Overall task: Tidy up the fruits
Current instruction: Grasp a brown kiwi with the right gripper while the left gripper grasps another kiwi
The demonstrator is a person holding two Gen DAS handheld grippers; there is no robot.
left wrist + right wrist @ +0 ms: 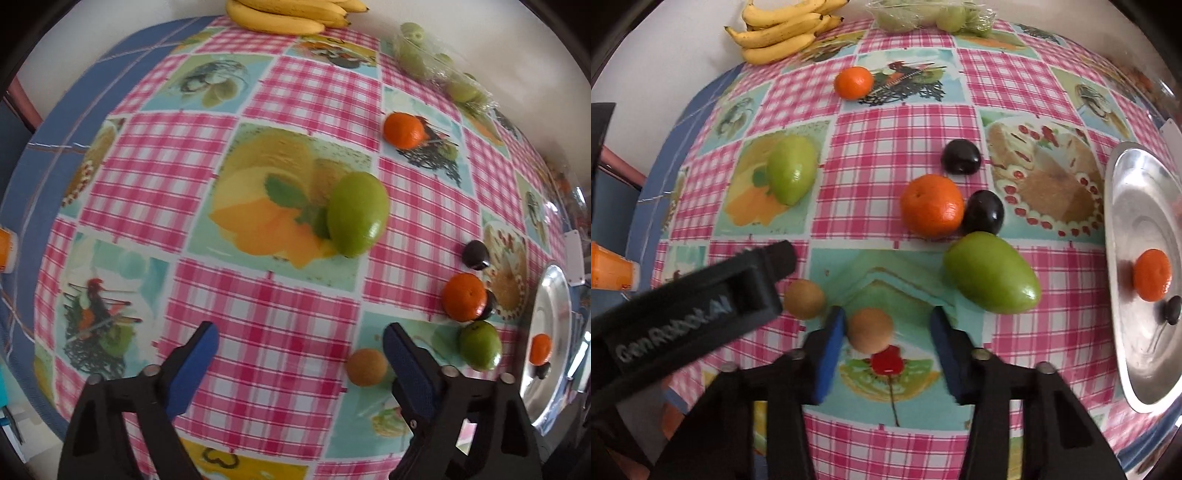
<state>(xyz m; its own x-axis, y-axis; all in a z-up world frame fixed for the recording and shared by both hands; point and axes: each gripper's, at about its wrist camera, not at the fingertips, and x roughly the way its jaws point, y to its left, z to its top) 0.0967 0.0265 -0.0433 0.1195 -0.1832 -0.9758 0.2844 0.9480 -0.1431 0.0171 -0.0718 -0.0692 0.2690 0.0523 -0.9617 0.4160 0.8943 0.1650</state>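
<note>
The bananas (783, 31) at the far edge of the table are cut off by the frame in both views, and the bag of green fruit (931, 16) beside them is blurred behind crinkled plastic. At the far right a clear container (1145, 81) is too distorted to make out. An orange object (611, 271) at the left edge is only partly in view.

White lettering on the left gripper (301, 354), seen from the right wrist view, is smeared; it seems to begin "GenRobot".

The table carries a pink checked cloth (886, 140) printed with pictures of desserts and fruit, over a blue cloth (74, 122); a pale wall stands behind.

The left gripper's jaws stand wide apart with nothing between them. The right gripper (886, 345) also has its jaws apart, around a small brown fruit (870, 330) that touches the left pad; a second brown fruit (804, 298) lies just to its left.

Further off lie two green mangoes (991, 273) (792, 168), two oranges (931, 206) (854, 82) and two dark plums (983, 212) (960, 157). A metal plate (1137, 184) at the right holds an orange (1151, 275) and a plum (1174, 310).
</note>
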